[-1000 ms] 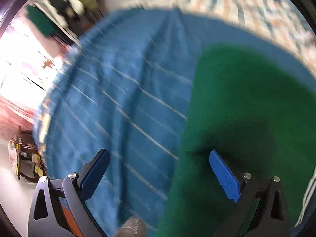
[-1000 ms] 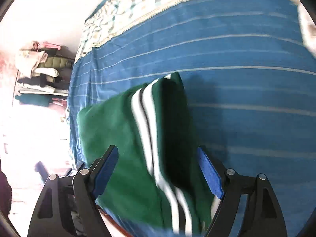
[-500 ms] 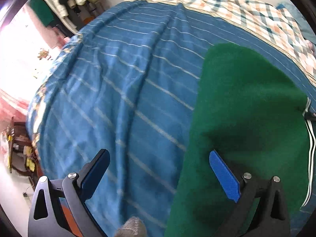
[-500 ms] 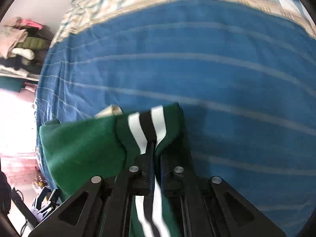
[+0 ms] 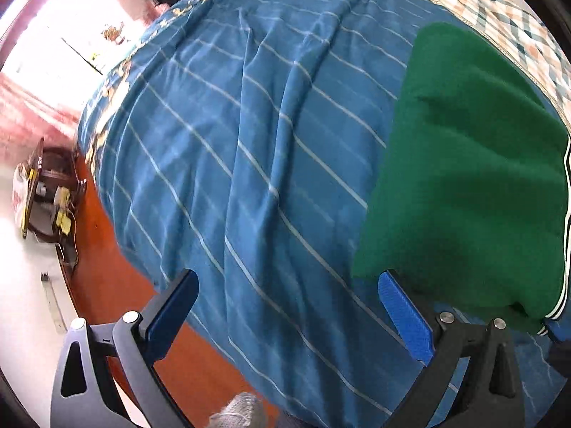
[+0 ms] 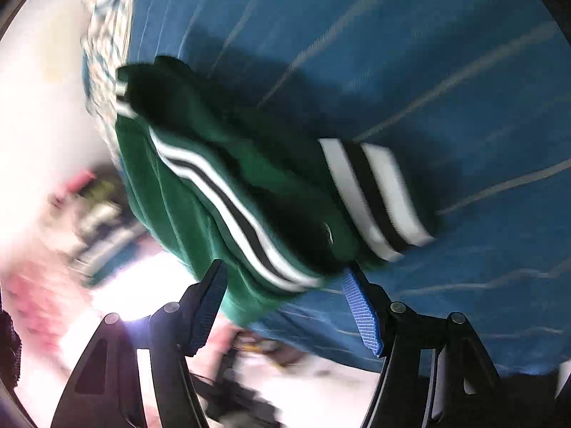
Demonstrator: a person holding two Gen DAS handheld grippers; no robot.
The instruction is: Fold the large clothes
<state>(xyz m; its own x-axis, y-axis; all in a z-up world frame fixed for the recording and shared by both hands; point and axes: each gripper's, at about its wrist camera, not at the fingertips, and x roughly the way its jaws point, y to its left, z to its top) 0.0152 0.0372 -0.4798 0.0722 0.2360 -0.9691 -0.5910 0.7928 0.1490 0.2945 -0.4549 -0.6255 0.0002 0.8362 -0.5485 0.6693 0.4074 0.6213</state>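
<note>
Since half a second ago the right gripper (image 6: 285, 299), then pinched shut on the striped edge, has let go: its fingers now stand well apart, with the near end of the green garment (image 6: 221, 192) lying between and just ahead of them, nothing clamped. Left gripper (image 5: 285, 306) has barely shifted; its fingers are spread wide over the blue striped bedcover (image 5: 249, 149), and its right finger (image 5: 405, 317) sits at the garment's (image 5: 464, 164) near left corner, touching or just beside it, I cannot tell which. Garment lies as a compact, thick folded bundle on the bedcover, near the bed's front edge, white-and-black striped trim (image 6: 374, 196) showing along its right side and on a cuff on top. Checked sheet (image 5: 506, 10) runs beyond it toward the wall. Right view is smeared, so that gripper is likely in motion. Judgement: the release suggests the last fold is laid down and the bundle is left flat so it holds its shape; open fingers on both sides leave room either to square the edges or to withdraw. Orange floor (image 5: 117, 281) and dark low furniture (image 5: 53, 192) lie off the bed's left side.
</note>
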